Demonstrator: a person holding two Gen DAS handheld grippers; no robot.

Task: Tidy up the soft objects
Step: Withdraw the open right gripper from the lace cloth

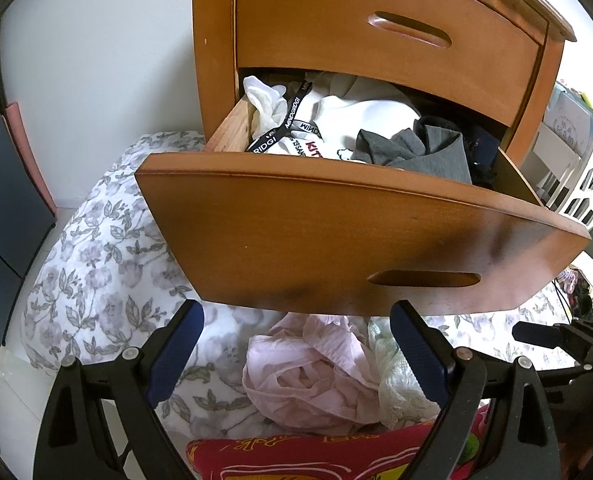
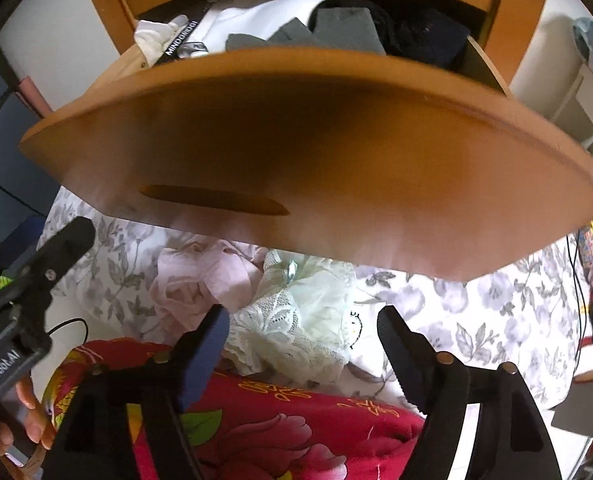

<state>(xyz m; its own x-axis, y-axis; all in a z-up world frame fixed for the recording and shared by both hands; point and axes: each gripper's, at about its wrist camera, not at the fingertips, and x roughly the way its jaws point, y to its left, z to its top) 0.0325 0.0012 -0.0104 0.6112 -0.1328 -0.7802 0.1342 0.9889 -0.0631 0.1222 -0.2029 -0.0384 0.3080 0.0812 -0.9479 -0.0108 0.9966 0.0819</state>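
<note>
My right claw (image 2: 302,344) gapes empty above crumpled white lace (image 2: 296,328) beside pink cloth (image 1: 308,376) on the floral bedspread (image 1: 96,264); my left claw (image 1: 296,344) spreads too, below the open, clothes-stuffed drawer (image 1: 336,232).

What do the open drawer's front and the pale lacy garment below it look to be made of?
Drawer front: wood or wood veneer, it seems, with a smooth orange-brown satin finish, faint grain and a cut-out handle slot. Lacy garment: thin, see-through fabric, probably synthetic lace, judging by the openwork floral pattern and soft crumpling.
</note>
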